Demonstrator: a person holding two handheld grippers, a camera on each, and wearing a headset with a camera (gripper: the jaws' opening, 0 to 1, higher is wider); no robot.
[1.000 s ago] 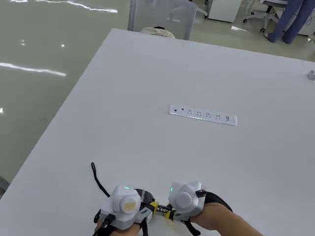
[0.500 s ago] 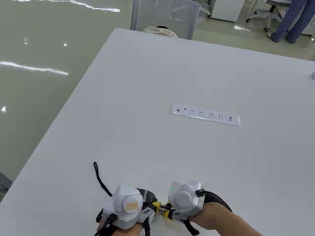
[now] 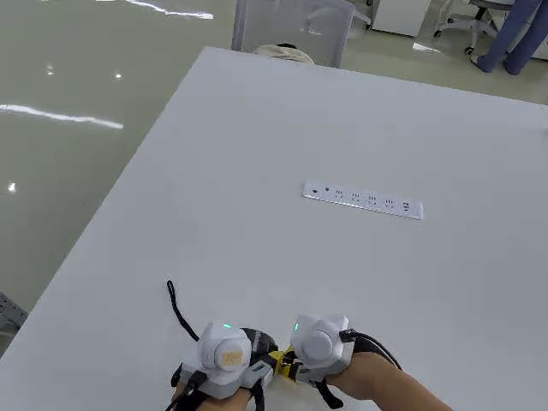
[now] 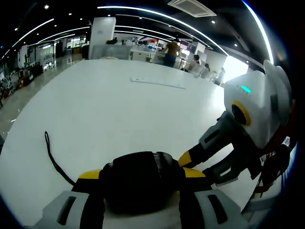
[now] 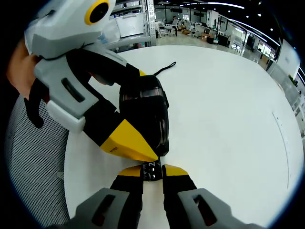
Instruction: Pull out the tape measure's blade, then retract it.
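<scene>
Barely anything has moved since a second ago. Both grippers are still sitting low at the near edge of the white table (image 3: 282, 128), maybe a hair closer together, though my head camera is drifting too, so I can't say for sure.

From the left gripper view, I'm seeing the left gripper (image 4: 140, 177) clamping the black tape measure (image 4: 136, 183) between its yellow-tipped jaws, one on each side of the case. The case is lying on the tabletop, and its thin black strap (image 4: 52, 155) is trailing off to the left across the table.

The right gripper (image 5: 152, 171) is coming in narrow, with its jaws pinching the end of the blade (image 5: 151, 168). I'm reading a printed "2" on the bit showing between them. The blade is only sticking out a short way here, and the right jaws are sitting just beside the mouth of the case. The two grippers are nearly touching nose to nose.

Farther out, a white power strip (image 3: 362, 199) is lying flat around the middle of the table, well apart from the grippers. A chair (image 3: 291, 30) is standing at the far edge.
</scene>
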